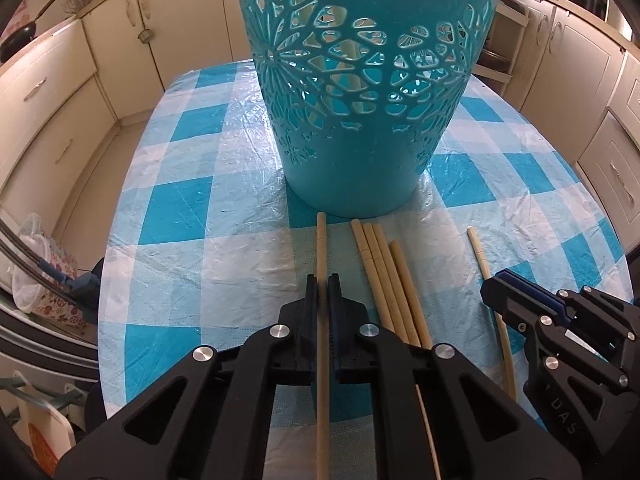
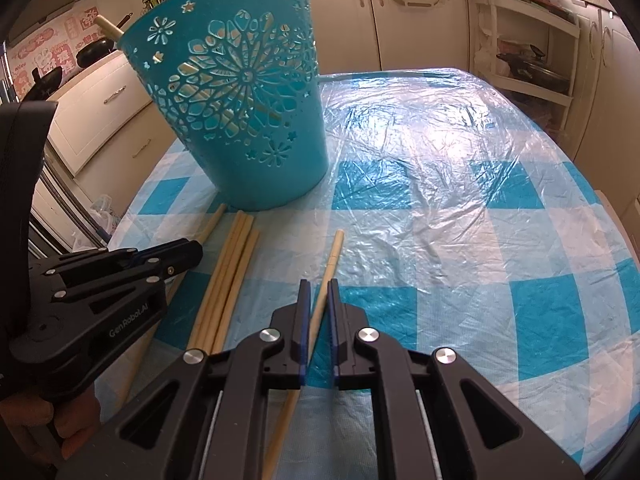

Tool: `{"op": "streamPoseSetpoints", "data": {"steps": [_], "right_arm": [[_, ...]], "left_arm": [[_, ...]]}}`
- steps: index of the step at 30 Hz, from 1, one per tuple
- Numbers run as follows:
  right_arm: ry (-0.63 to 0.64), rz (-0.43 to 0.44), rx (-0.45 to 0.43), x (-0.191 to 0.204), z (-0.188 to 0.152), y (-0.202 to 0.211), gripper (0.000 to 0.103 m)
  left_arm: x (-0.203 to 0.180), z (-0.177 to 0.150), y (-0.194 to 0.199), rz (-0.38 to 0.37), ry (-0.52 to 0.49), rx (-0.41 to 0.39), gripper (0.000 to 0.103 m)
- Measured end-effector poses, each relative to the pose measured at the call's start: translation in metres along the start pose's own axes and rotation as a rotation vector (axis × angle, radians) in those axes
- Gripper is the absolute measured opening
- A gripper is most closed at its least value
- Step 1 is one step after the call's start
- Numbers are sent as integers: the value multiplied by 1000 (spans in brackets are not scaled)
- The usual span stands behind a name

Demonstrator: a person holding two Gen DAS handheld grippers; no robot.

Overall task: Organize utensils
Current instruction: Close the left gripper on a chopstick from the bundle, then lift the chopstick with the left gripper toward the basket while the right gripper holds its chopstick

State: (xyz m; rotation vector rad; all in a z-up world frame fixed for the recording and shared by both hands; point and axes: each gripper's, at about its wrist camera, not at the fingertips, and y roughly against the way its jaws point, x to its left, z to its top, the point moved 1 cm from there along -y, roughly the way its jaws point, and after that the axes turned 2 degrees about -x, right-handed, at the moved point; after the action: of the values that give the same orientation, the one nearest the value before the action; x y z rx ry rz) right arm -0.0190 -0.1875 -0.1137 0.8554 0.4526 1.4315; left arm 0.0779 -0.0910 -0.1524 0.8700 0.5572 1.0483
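Observation:
A teal cut-out basket (image 1: 360, 92) stands on the checked tablecloth, with a wooden stick leaning out of it (image 2: 107, 26). Wooden chopsticks lie in front of it. My left gripper (image 1: 322, 280) is shut on one chopstick (image 1: 321, 240), the leftmost one. Three more chopsticks (image 1: 384, 272) lie bundled to its right. My right gripper (image 2: 318, 286) is shut on a separate chopstick (image 2: 333, 256) lying farther right; it also shows in the left wrist view (image 1: 480, 256). The basket shows in the right wrist view (image 2: 244, 108) too.
The table (image 2: 460, 168) carries a blue and white checked cloth under clear plastic. Cream kitchen cabinets (image 1: 60, 100) ring the table. A white shelf rack (image 2: 528, 60) with pans stands at the back right. Plastic bags (image 1: 36, 272) hang at the left.

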Motion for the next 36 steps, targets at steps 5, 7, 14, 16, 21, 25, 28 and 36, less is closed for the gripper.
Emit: {"op": "streamPoseSetpoints", "data": {"steps": [5, 7, 14, 16, 21, 25, 28, 36], "right_arm": [[26, -21, -8, 5, -1, -1, 9], [26, -22, -8, 5, -1, -1, 9], [35, -27, -6, 5, -1, -1, 9], [43, -33, -3, 7, -2, -1, 9], [46, -37, 0, 9, -2, 0, 9], [35, -29, 4, 7, -2, 0, 9], [30, -24, 6, 5, -1, 0, 9], [27, -22, 6, 5, -1, 0, 9]], "left_arm": [[6, -2, 3, -21, 20, 17, 5], [7, -4, 8, -26, 21, 17, 5], [13, -11, 33, -57, 18, 25, 5], [18, -13, 42, -73, 31, 24, 5], [36, -12, 80, -121, 73, -20, 5], [46, 0, 124, -186, 101, -109, 5], [48, 14, 160, -224, 102, -186, 5], [34, 58, 211, -275, 96, -330, 5]]}}
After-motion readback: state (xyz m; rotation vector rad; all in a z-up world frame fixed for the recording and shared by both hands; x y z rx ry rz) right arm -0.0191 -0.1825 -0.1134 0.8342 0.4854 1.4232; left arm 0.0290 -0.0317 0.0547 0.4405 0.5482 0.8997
